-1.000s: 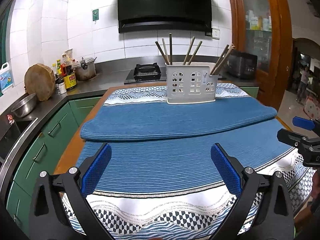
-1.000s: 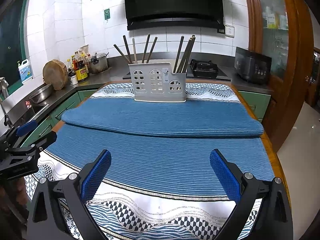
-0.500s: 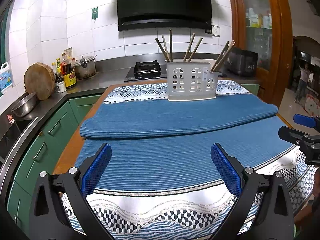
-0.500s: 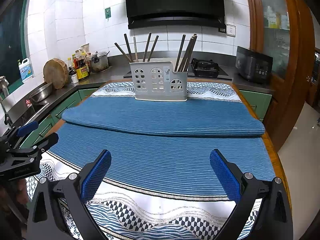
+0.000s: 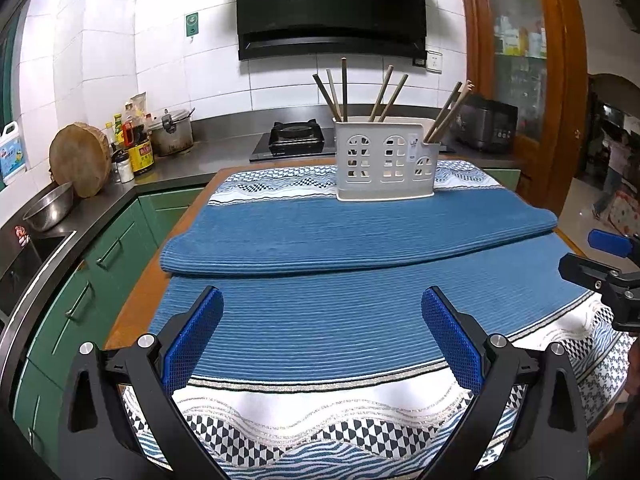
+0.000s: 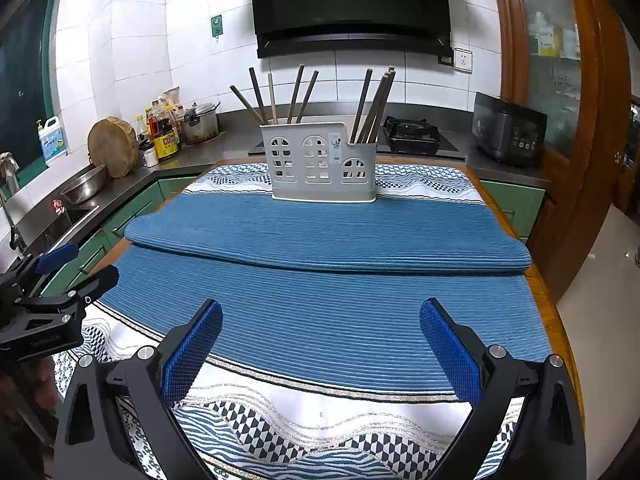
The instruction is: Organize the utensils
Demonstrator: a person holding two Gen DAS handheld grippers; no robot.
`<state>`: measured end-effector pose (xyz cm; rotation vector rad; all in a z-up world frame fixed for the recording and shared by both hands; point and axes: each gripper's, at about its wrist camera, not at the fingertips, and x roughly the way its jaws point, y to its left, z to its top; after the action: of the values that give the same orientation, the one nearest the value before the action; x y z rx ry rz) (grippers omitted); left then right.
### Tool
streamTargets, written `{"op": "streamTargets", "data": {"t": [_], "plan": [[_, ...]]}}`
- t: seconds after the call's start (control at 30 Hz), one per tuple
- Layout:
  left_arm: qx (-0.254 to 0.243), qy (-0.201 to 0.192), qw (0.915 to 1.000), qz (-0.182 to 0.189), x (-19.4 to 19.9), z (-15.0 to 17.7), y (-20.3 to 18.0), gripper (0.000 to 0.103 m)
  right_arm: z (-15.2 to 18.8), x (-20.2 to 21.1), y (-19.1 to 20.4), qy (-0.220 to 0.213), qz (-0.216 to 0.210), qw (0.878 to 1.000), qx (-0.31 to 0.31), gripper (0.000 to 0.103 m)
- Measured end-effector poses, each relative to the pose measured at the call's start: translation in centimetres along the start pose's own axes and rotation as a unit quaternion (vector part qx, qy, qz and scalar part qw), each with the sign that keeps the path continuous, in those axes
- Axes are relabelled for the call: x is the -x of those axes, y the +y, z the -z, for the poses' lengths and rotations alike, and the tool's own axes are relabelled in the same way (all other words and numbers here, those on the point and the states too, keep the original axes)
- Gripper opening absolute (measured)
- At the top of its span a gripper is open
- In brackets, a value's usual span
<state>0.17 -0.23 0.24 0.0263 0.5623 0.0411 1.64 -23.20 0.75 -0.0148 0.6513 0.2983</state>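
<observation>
Compared against the frames from the last second: next to nothing moved.

- Kept left gripper [image 5: 321, 300] spread wide, nothing between the blue pads. Same for right gripper [image 6: 320, 308]: spread, empty.
- Saw only slight camera drift in both wrist views, so the hands were hovering, not reaching.
- Caught each gripper at the edge of the other's view, side by side, both low over the blue ribbed cloth [image 5: 340, 320] directly beneath the fingers.
- Found the white plastic utensil holder with arched window cut-outs [image 5: 384, 160] standing upright well ahead of both grippers, at the far end of the cloth, beyond the folded-over layer. Slightly right of centre for the left gripper, about dead ahead for the right [image 6: 322, 168].
- Counted five brown wooden chopsticks [image 5: 344, 92] fanned out in the taller section and a few more bunched in the low section on the right [image 6: 362, 104]. Same lean as in the earlier frames.
- Spotted no loose utensil on the cloth between grippers and holder (near table edge hidden under the fingers, so not fully checked).

Judged as fitting either everything already stowed, or a re-sort between sections pending. Could not settle which from this.
</observation>
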Motion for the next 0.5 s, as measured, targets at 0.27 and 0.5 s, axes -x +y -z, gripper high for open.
{"op": "streamTargets", "data": {"t": [0.27, 0.5], "plan": [[0.016, -0.009, 0.9998, -0.003, 0.2, 0.0, 0.5, 0.098, 0.0, 0.1, 0.0, -0.002, -0.001, 1.0, 0.001, 0.096], [0.029, -0.002, 0.9996, -0.003, 0.1, 0.0, 1.2, 0.098, 0.0, 0.1, -0.1, -0.001, -0.001, 1.0, 0.0, 0.096]]}}
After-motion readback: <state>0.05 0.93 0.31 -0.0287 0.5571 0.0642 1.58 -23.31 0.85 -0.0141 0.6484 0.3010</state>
